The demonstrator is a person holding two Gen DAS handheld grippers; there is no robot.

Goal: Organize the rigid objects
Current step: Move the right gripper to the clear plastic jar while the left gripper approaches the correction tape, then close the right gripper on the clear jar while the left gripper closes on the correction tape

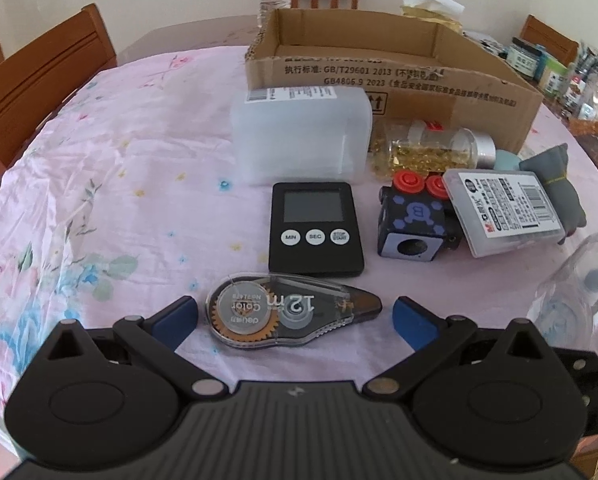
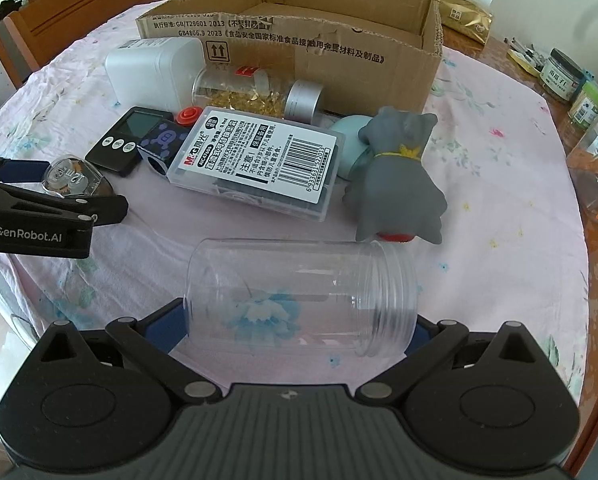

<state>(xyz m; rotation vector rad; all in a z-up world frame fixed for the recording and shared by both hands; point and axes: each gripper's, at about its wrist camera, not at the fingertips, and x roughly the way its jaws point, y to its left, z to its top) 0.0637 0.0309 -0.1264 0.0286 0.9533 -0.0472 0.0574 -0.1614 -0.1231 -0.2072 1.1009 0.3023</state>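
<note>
Straddling the correction tape dispenser [image 1: 289, 316] at lower centre of its own view, the left gripper [image 1: 295, 316] had its blue pads spread wide, one off each end of the dispenser and neither touching it. The dispenser lay flat on the pink floral tablecloth [image 1: 119, 168], just below the black timer [image 1: 314, 229]. In the right wrist view, the right gripper [image 2: 299, 320] stood equally wide around the clear plastic jar [image 2: 299, 294], which lay on its side at lower centre with its threaded mouth toward the right of the frame; whether the pads pressed the jar could not be told, since its body hid their tips.

Further up the frame sat the grey dog figurine [image 2: 399, 176], the labelled clear case [image 2: 255, 160] leaning on the black cube [image 2: 161, 148], and the glitter bottle [image 2: 255, 92], all before the open cardboard box [image 2: 291, 36] at top centre.

Judged from here, the jar looked the riskier grab: smooth, round and light, it could roll or squirt out if squeezed end to end. The dispenser's tapered nose might also pivot out of a lengthwise pinch.
</note>
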